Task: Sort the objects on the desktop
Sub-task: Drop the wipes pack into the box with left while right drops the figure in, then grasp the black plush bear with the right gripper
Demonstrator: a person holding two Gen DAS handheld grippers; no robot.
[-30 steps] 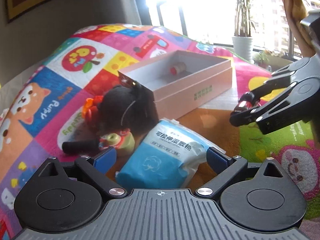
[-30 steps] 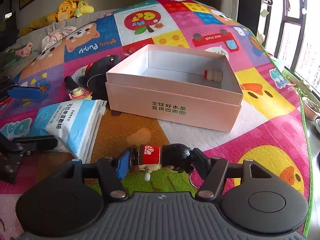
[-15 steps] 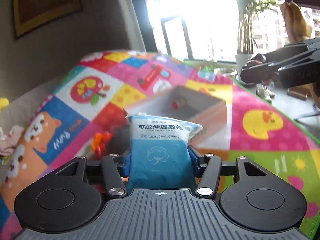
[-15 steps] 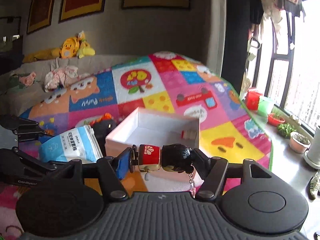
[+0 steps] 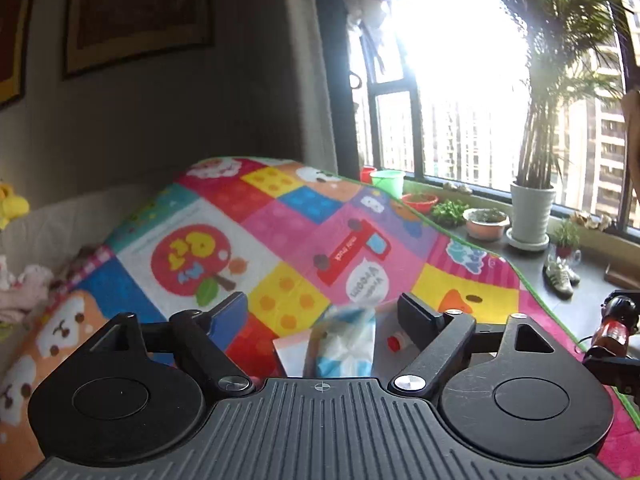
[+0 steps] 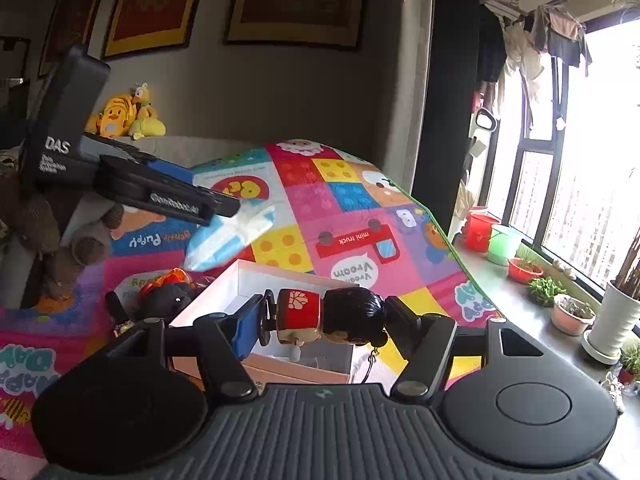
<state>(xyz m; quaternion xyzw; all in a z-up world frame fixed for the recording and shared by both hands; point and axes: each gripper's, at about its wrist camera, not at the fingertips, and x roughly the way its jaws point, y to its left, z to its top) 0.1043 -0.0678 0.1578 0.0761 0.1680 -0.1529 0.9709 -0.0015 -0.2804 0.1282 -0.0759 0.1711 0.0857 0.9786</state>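
A small doll keychain (image 6: 332,316), with black hair and a red body bearing a white flower mark, lies sideways, pinched between the fingers of the right tongs (image 6: 324,320). It is held in the air above the near edge of an open pale pink box (image 6: 240,284) that rests on a bright patchwork play mat (image 6: 352,216).

A blue and white packet of cotton pads (image 6: 230,236), blurred, is in the air above the far left corner of the box, just below the tips of the left tongs (image 6: 224,208). From the left wrist view those tongs (image 5: 322,316) are spread wide and touch nothing; the packet (image 5: 344,344) shows below the gap between them, over the box (image 5: 292,350). A small red-capped bottle (image 5: 396,340) lies inside the box.

Left of the box, on the mat, sits a black plush toy (image 6: 168,300) with an orange part. Beyond the mat, yellow plush toys (image 6: 124,114) sit on a pale sofa (image 6: 192,148) against the wall. Right of the mat, potted plants (image 6: 572,312) line a sill by a bright window (image 6: 600,152).
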